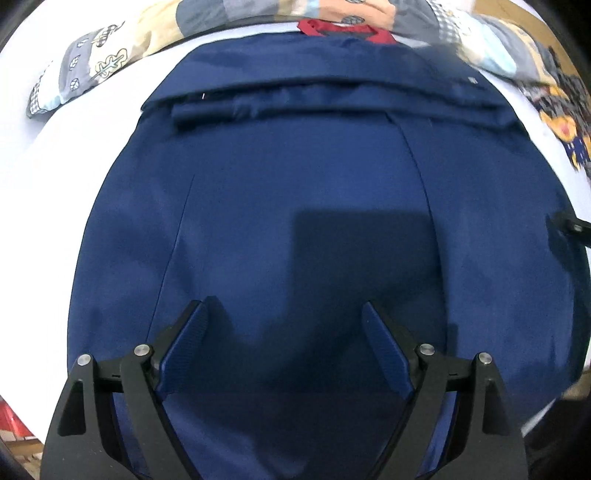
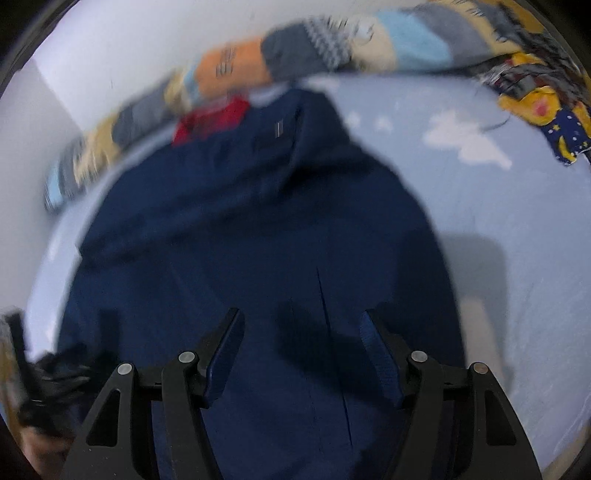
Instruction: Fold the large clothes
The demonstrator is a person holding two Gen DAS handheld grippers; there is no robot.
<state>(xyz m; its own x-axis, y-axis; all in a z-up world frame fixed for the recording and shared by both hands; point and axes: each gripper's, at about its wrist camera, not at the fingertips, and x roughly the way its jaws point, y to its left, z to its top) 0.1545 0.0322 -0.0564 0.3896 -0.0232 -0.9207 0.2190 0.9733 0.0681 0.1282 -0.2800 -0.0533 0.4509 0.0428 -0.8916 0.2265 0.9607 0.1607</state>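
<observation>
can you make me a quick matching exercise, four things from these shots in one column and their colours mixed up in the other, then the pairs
Things:
1. jacket
2. lining at the jacket's collar
3. bed sheet
4. left tool

Colours:
A. black with blue pads
B. navy blue
C. pale blue with white clouds
D. red

Pairs: 1-B, 2-D, 3-C, 4-A
</observation>
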